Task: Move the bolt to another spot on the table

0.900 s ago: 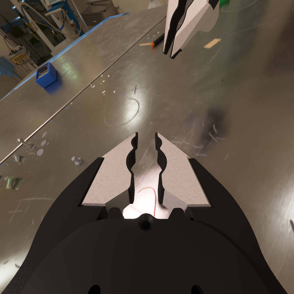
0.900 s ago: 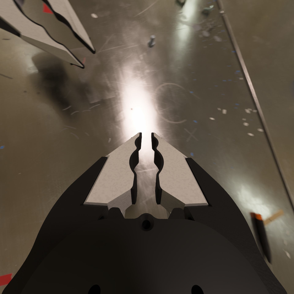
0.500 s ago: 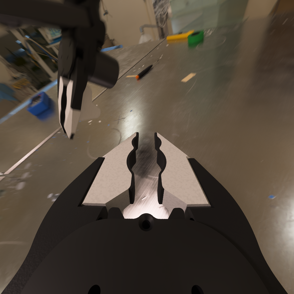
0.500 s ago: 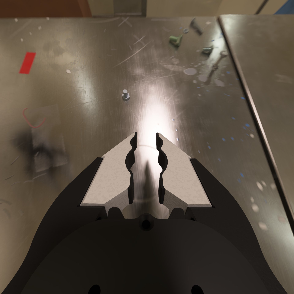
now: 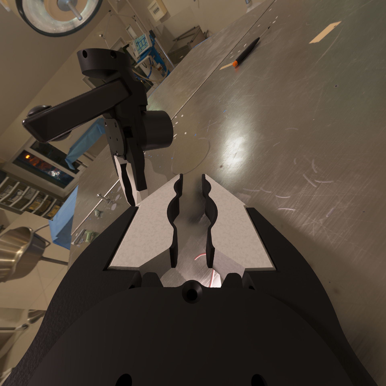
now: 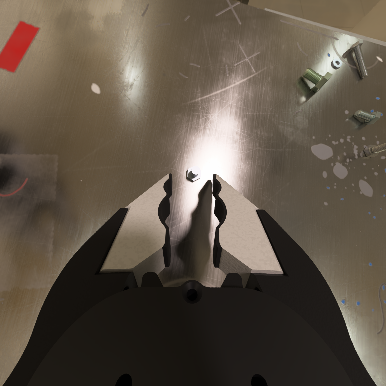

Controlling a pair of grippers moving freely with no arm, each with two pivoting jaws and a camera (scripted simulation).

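Bolt: a small pale bolt (image 6: 193, 174) stands on its head on the counter (image 6: 146, 104), just ahead of the right gripper (image 6: 191, 177) and about midway between its fingertips, a little nearer the left one.
Right jaws: spread, with nothing between them; their shadow lies on the counter right under the tips, so they seem low, though how close to the surface is hard to judge from this angle.
Left jaws: the left gripper (image 5: 192, 177) also has its jaws spread and empty, aimed at bare metal well away from the bolt, which does not show in its view.
Other gripper seen from the left: the right gripper's body hangs ahead and to the left of the left jaws, tips pointed down.
Clutter: larger greenish and grey bolts (image 6: 313, 79) lie far ahead to the right of the right jaws; a red tape strip (image 6: 18, 46) lies far ahead to the left; a black pen with an orange tip (image 5: 246, 52) lies far ahead of the left jaws.
Progress: the approach looks nearly complete; nothing is gripped yet.
Left to do: advance around the bolt, pinch, lift, carry, set down elsewhere.
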